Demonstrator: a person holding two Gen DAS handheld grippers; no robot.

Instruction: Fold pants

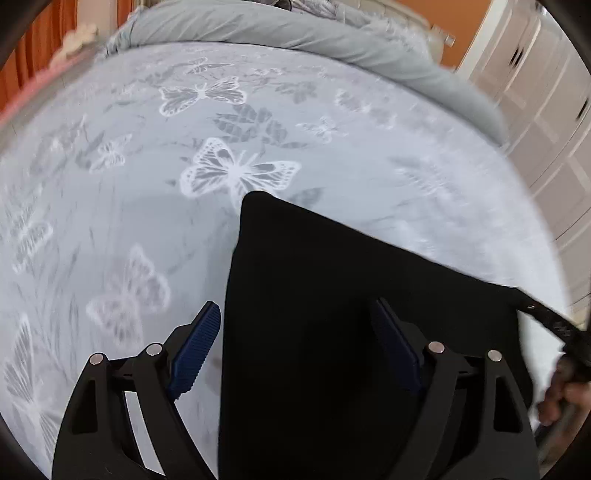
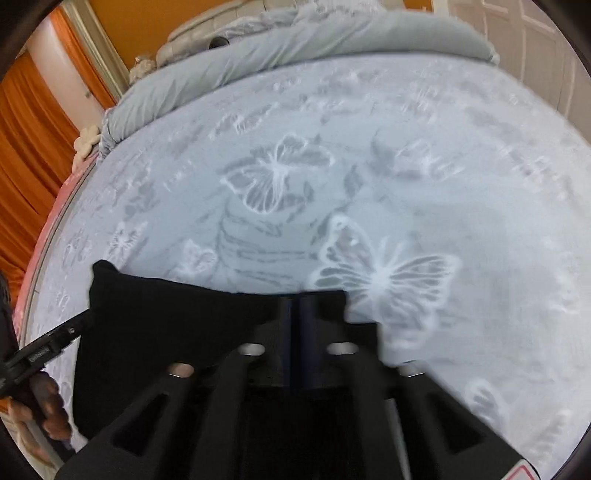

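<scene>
The black pants [image 1: 332, 314] lie folded flat on a pale blue bedspread with white butterflies [image 1: 129, 184]. My left gripper [image 1: 295, 325] is open, its blue pads spread wide; the left pad [image 1: 195, 350] is over the bedspread, the right pad [image 1: 395, 347] over the pants. In the right wrist view the pants [image 2: 166, 325] spread to the left. My right gripper [image 2: 299, 310] is shut on the pants' far right edge, pads pressed together. The right gripper shows at the right edge of the left view [image 1: 554, 325]; the left gripper shows at the left edge of the right view [image 2: 44, 350].
A rolled grey duvet [image 1: 295, 33] lies along the far side of the bed. White wardrobe doors [image 1: 535, 92] stand at the right. Orange curtains [image 2: 26, 147] hang at the left beyond the bed's pink edge [image 2: 48, 221].
</scene>
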